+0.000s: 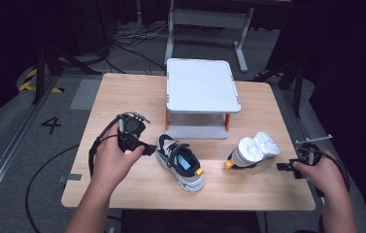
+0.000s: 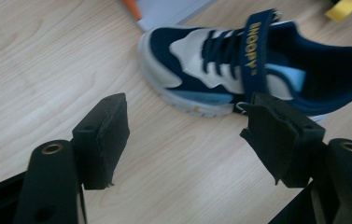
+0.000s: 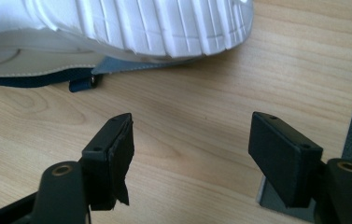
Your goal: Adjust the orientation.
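Both my tongs stand wide with nothing between the jaws. My left gripper sits just beside the toe of the upright shoe, which rests on the table in front of the white stand. My right gripper waits near the other shoe — that one lies on its side, white sole turned toward me. I'd judge I'm between grasps, with neither shoe taken. Next, I think, I should ease the right jaws over the tipped shoe's sole edge and close firmly — the rounded sole could slip.
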The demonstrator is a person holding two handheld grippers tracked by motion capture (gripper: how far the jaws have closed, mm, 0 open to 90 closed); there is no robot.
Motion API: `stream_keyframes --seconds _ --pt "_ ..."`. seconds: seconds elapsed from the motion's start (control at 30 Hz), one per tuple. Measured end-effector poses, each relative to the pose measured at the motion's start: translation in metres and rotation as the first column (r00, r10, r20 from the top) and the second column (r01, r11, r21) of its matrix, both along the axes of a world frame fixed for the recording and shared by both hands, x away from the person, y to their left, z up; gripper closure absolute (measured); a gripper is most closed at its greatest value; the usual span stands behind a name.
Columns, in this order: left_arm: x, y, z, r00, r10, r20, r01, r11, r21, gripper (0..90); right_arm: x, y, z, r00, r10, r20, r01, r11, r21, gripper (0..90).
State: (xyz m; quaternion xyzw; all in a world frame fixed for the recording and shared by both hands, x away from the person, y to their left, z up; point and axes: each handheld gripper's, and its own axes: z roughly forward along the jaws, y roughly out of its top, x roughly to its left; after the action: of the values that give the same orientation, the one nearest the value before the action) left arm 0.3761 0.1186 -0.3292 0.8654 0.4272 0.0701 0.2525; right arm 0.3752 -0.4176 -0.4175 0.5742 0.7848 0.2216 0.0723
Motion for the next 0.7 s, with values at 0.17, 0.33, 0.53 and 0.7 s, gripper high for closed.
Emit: stream_keyframes --seconds 0.17,0.33,0.53,0.7 --pt "0.005 -0.024 -0.005 0.999 -0.019 0.04 0.018 0.9993 0.031 29.9 -0.005 -0.001 -0.002 1.0 0.001 0.001 -0.001 1.0 -0.007 32.8" --pt "0.013 -0.044 -0.014 0.9995 -0.033 -0.005 0.033 0.9992 0.022 33.3 -0.007 0.005 -0.003 0.9999 0.011 -0.001 -0.011 0.9999 -0.008 33.4" --pt "0.022 -0.066 -0.026 0.9974 -0.018 -0.07 0.02 0.9997 0.016 40.6 -0.008 0.008 -0.005 0.9998 0.019 -0.006 -0.019 0.9997 -0.012 33.7" --pt "0.029 -0.079 -0.042 0.994 -0.024 -0.107 0.029 0.9982 0.052 42.0 -0.006 0.011 -0.006 0.9997 0.024 -0.007 -0.024 0.9996 -0.015 33.8"
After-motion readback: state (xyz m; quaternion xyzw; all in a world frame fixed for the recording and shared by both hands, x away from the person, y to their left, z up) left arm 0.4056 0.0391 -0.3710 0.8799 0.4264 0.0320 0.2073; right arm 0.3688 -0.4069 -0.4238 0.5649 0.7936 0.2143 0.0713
